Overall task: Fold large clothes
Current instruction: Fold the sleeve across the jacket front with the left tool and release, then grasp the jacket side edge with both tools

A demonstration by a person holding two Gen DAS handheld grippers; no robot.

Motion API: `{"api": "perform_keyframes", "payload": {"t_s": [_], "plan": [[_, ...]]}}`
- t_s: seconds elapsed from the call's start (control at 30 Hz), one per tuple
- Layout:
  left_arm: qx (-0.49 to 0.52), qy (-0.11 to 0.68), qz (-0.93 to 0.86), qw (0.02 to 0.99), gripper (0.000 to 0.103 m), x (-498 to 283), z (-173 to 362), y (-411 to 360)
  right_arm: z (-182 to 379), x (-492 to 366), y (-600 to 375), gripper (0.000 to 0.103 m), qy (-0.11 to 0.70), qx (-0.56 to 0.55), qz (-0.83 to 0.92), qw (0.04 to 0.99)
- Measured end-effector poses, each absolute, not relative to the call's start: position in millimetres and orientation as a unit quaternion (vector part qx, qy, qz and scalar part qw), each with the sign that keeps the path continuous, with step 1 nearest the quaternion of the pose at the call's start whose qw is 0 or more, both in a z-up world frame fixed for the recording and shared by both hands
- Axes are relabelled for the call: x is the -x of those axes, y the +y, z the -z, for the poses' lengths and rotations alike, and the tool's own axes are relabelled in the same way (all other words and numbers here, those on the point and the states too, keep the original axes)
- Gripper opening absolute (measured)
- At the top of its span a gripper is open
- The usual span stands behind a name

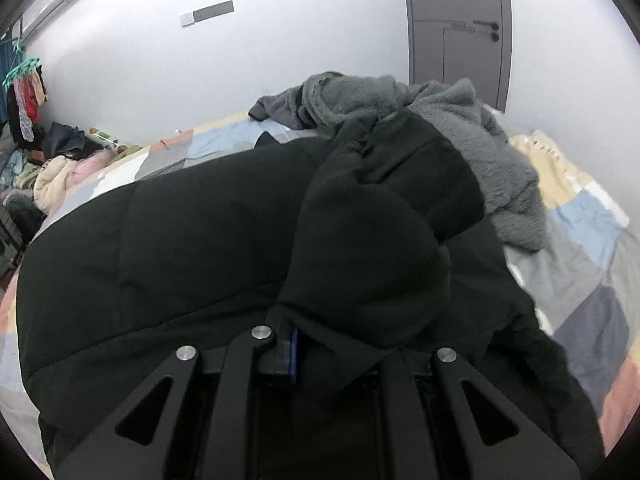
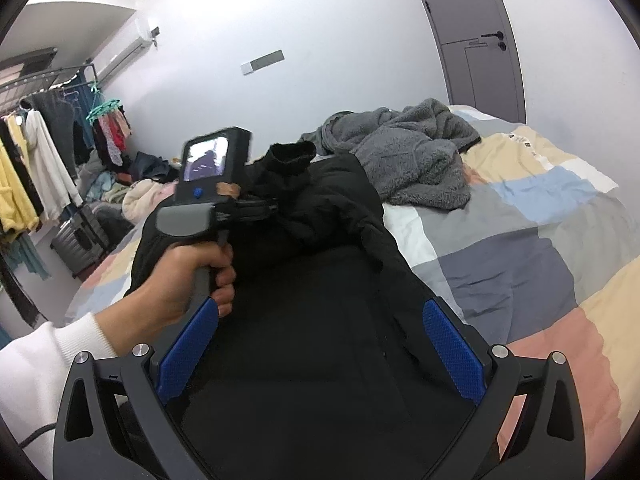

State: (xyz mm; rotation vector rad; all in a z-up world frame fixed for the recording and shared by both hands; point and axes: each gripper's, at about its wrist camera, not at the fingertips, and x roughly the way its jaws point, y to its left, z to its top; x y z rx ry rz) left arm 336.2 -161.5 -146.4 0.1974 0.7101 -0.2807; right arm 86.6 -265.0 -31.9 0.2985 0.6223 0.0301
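Observation:
A large black padded jacket (image 1: 208, 240) lies across the patchwork bed and also fills the middle of the right wrist view (image 2: 320, 320). My left gripper (image 1: 320, 344) is shut on a bunched fold of the jacket, which drapes over its fingers; in the right wrist view the left gripper (image 2: 260, 208) holds that black fabric lifted above the bed. My right gripper (image 2: 320, 344) is open, its blue pads (image 2: 452, 352) spread wide over the jacket with nothing between them.
A grey fleece garment (image 2: 408, 152) lies heaped beyond the jacket (image 1: 460, 128). The patchwork bedcover (image 2: 540, 240) extends right. A clothes rack (image 2: 36, 152), a suitcase (image 2: 80, 236) and piled clothes (image 1: 56, 168) stand at the left. A grey door (image 2: 480, 40) is behind.

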Motion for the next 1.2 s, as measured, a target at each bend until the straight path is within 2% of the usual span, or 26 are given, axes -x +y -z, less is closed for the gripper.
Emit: {"api": "perform_keyframes", "payload": {"t_s": [0.03,0.1,0.13,0.17,0.2,0.47,0.77,0.97,1.2], "plan": [[-0.087,0.347,0.141,0.923,0.019,-335.3,144.2,-159.2,31.5,-86.1,-264.4,0.103,0.306,-0.147,-0.015,0.941],[-0.067,0.357,0.163,0.917,0.041,-333.4,142.2,-156.2,30.8,-84.8,-263.3,0.103,0.306,-0.146,-0.016,0.941],[-0.065,0.359,0.168,0.916,0.065,-329.9,139.6,-154.4,30.3,-84.4,-262.7,0.103,0.305,-0.144,-0.017,0.941],[-0.067,0.354,0.170,0.917,0.084,-323.5,135.4,-152.4,29.1,-82.9,-261.4,0.103,0.302,-0.142,-0.018,0.942],[-0.067,0.347,0.174,0.919,0.086,-318.1,132.7,-151.3,28.1,-81.9,-260.1,0.103,0.300,-0.140,-0.020,0.943],[-0.061,0.310,0.169,0.934,0.086,-284.4,91.0,-105.0,18.2,-86.3,-245.7,0.103,0.289,-0.126,-0.058,0.947],[-0.013,0.313,0.083,0.946,0.086,-300.2,58.9,7.9,-26.4,-169.8,-246.4,0.103,0.266,-0.057,-0.076,0.959],[0.000,0.329,0.049,0.943,0.086,-334.2,73.8,46.2,-27.1,-250.6,-258.9,0.103,0.281,-0.080,-0.090,0.952],[0.004,0.343,0.037,0.939,0.086,-374.1,111.7,54.9,29.8,-342.8,-250.3,0.103,0.349,-0.097,-0.089,0.928]]}}
